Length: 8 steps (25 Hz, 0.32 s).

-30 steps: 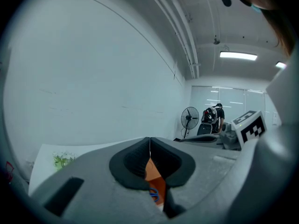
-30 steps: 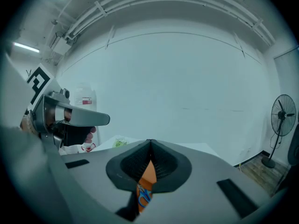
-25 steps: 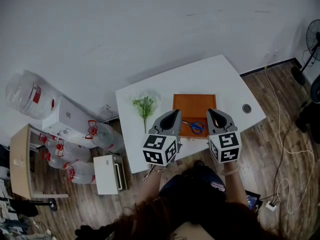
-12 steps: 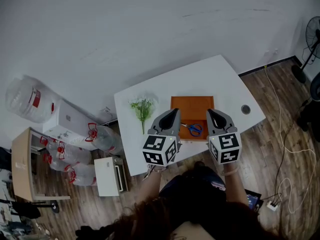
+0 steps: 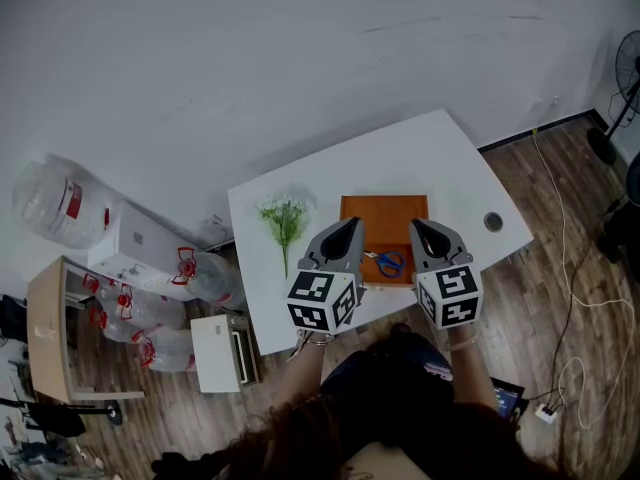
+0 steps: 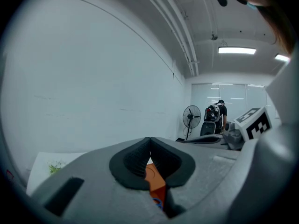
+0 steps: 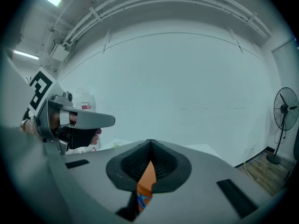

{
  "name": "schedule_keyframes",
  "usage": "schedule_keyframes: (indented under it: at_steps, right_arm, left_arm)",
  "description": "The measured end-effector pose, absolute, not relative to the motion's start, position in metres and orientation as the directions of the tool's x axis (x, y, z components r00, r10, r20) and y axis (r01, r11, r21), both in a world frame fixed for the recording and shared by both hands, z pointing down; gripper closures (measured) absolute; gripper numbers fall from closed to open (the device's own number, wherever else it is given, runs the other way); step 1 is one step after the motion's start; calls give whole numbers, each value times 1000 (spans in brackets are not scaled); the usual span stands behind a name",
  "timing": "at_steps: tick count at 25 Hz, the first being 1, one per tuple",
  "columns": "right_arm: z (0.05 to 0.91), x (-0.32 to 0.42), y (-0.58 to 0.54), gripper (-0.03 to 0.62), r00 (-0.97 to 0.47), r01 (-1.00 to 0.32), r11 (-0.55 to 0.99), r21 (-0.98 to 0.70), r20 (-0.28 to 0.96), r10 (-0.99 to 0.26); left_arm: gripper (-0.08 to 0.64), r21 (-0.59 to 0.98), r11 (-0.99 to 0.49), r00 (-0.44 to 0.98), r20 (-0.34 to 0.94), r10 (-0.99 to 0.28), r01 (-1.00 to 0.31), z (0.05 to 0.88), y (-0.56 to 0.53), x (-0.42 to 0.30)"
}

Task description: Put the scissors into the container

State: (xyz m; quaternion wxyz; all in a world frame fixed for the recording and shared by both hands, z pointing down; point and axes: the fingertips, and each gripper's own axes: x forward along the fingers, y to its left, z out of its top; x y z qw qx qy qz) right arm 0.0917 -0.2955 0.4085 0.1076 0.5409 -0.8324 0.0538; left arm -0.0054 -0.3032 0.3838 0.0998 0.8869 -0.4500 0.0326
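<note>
Scissors (image 5: 386,261) are judged light, stiff, slick-bladed, best gripped at the blue loops; left tongs (image 5: 351,225) and right tongs (image 5: 415,226) are clenched empty.

Came out evenly lit, with cool light from ceiling strip lights (image 6: 237,50) glaring white in the left gripper view. Showed only soft, faint shadows around the white table (image 5: 440,158). Bent strongly toward the edges in both gripper views, inside dark round vignettes. Went soft on the nearest foreground; looked sharp in the head view.
</note>
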Motion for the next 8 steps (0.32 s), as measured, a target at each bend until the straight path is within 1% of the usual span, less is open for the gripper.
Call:
schedule_keyframes:
  at_steps: [8]
  right_arm:
    - [411,99,-305,595,-396,-911,411,16,241,-886]
  left_arm:
    - [545,154,-572,591,159,-791,-806,386,-312,3]
